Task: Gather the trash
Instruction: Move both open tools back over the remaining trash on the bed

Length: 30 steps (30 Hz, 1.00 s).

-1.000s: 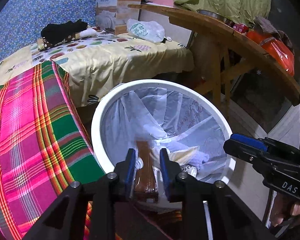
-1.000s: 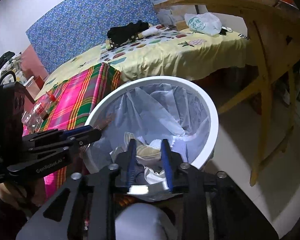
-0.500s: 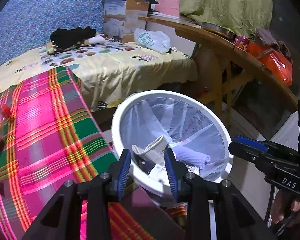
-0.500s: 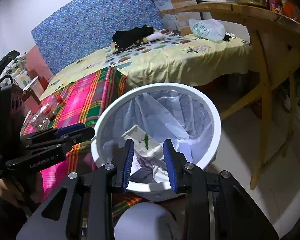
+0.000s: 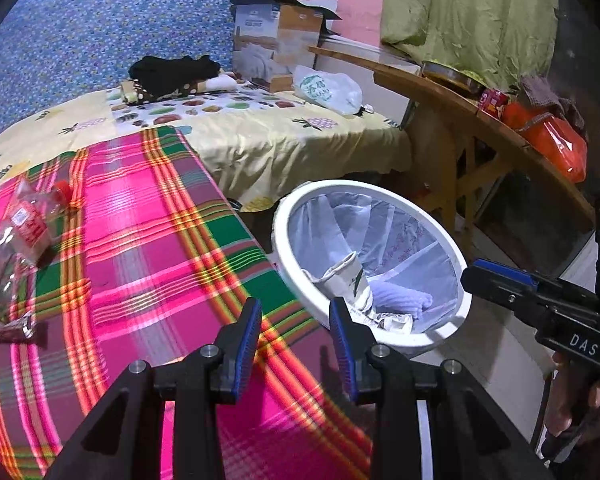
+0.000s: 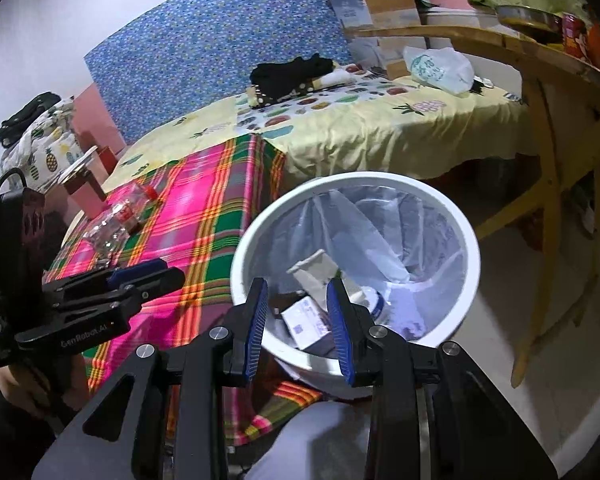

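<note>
Plaid-covered bed (image 5: 148,264) fills left of frame; wooden bench (image 5: 460,108) upper right. White bin (image 6: 470,276) centre, trash inside. Both grippers' fingers apart, empty: left gripper (image 5: 296,336), right gripper (image 6: 298,320).

1. "DAS" stands in white letters on the black body of the right gripper (image 5: 496,276), seen from the left wrist camera.
2. "GenRobot.AI" stands in pale letters on the black body of the left gripper (image 6: 140,276), seen from the right wrist camera; the letters are blurred.
3. The white plastic bag (image 5: 326,89) on the bed carries a round green print with characters too small to read.
4. The cardboard box (image 5: 276,42) has printing on its pale face, not legible.
</note>
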Tool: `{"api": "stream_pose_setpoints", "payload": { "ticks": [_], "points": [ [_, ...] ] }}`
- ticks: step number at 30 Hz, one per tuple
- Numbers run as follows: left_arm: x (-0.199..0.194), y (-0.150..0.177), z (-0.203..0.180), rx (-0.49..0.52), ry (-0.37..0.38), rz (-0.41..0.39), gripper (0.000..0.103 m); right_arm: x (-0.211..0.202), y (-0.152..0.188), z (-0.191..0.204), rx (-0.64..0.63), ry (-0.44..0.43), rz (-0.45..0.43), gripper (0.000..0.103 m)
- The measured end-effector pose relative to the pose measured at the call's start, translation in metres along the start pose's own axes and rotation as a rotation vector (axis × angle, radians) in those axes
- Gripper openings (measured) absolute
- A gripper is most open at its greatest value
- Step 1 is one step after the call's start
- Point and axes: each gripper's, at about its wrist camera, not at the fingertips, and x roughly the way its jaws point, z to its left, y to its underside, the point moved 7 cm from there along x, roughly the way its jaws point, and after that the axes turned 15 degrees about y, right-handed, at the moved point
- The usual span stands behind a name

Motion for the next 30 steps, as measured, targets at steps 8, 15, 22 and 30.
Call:
{"api": "stream_pose_setpoints", "payload": {
  "ticks": [8, 15, 22, 30],
  "points": [
    [-0.034, 0.01, 0.016, -0.039, -0.046, -0.039, 0.035, -0.005, 0.002, 0.029, -0.06, -0.044, -0.009, 0.032],
    [-0.067, 0.024, 0.034, -0.074, -0.104, -0.077, 0.035, -0.008, 0.006, 0.054, -0.103, -0.084, -0.013, 0.032],
    [-0.094, 0.035, 0.055, -0.116, -0.164, -0.112, 0.035, -0.011, 0.007, 0.08, -0.149, -0.119, -0.013, 0.033],
    [-0.119, 0.044, 0.074, -0.151, -0.217, -0.143, 0.035, -0.013, 0.006, 0.101, -0.193, -0.147, -0.017, 0.033]
  ]
}}
